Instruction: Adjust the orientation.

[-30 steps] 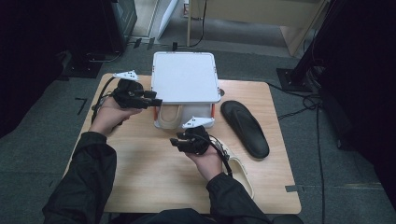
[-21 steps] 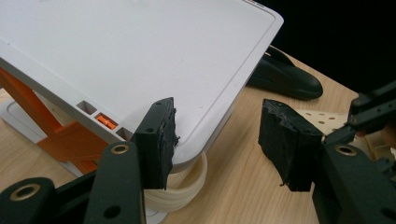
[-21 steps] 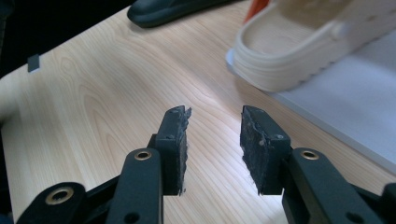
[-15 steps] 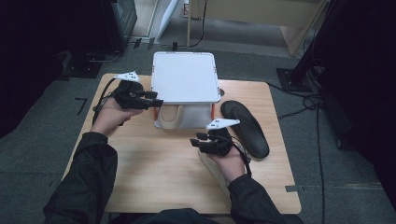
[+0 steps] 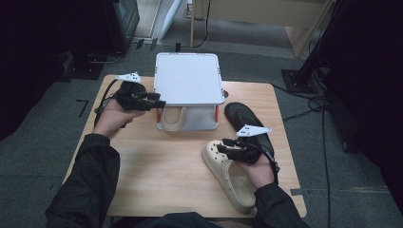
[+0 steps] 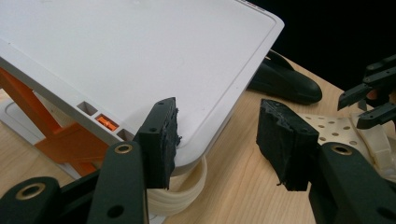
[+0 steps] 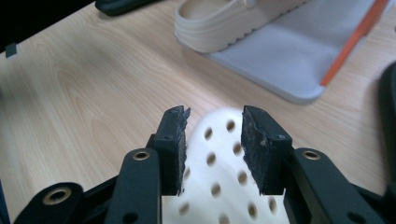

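Observation:
A white two-tier rack point(image 5: 190, 78) with orange struts stands at the table's back. My left gripper point(image 5: 159, 102) is at its front left corner. Its jaws have just been closing but are still open point(image 6: 217, 135), the left pad beside the top shelf's point(image 6: 116, 56) rim and nothing pressed. One beige clog point(image 5: 172, 122) lies on the lower tier. A second beige clog point(image 5: 233, 183) lies at the front right. My right gripper point(image 5: 223, 145) hovers open over its perforated toe point(image 7: 219, 177), the pads point(image 7: 261, 149) not pressing it.
A black shoe point(image 5: 244, 118) lies right of the rack, close to my right hand. Bare wooden table point(image 5: 157, 175) stretches between the two hands. Cables trail from both grippers, and the table's right edge is near the clog.
My right hand has moved to the right, from the rack's front toward the black shoe, and the beige clog now shows beneath it. The left hand has stayed at the rack's corner.

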### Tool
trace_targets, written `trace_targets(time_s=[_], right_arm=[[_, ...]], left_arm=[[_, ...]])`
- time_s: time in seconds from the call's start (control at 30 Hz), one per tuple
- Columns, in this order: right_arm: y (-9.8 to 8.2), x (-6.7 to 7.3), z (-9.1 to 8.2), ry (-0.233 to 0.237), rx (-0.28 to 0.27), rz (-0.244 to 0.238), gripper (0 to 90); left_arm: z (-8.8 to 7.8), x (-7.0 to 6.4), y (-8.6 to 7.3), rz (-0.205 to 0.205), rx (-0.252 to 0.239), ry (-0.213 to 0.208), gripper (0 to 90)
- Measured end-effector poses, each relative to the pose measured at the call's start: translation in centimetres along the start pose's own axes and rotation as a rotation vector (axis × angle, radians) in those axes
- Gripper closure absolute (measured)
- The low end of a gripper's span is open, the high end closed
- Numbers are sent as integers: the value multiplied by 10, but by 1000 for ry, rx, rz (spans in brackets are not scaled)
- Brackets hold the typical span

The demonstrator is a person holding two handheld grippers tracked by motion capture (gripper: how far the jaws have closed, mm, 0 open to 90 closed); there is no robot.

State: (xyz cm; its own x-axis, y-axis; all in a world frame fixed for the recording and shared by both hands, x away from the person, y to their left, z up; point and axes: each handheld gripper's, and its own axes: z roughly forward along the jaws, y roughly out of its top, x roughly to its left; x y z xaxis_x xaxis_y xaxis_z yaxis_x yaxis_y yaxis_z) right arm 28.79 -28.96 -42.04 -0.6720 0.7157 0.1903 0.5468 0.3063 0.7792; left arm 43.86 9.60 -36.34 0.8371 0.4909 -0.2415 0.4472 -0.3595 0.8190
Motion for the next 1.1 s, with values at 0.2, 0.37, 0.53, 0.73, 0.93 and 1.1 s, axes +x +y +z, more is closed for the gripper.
trace_targets(time_s=[0.2, 0.37, 0.53, 0.73, 0.93, 1.1], right_arm=[[-14, -2, -17, -17, 6, -1, 585], [-25, -2, -27, -25, 12, 2, 553], [-33, -1, -36, -32, -6, 20, 520], [-42, -1, -43, -41, 21, 8, 515], [-52, -10, -38, -26, 58, 21, 478], [-54, -15, -38, 8, 49, 12, 473]], left_arm=[[1, 2, 1, 1, 2, 2, 482], [2, 4, 1, -10, -10, -5, 485], [2, 6, 1, -14, -14, -11, 486], [2, 6, 1, -15, -15, -13, 488], [2, 5, 1, -9, -12, -5, 488], [2, 6, 1, -10, -13, -9, 488]])
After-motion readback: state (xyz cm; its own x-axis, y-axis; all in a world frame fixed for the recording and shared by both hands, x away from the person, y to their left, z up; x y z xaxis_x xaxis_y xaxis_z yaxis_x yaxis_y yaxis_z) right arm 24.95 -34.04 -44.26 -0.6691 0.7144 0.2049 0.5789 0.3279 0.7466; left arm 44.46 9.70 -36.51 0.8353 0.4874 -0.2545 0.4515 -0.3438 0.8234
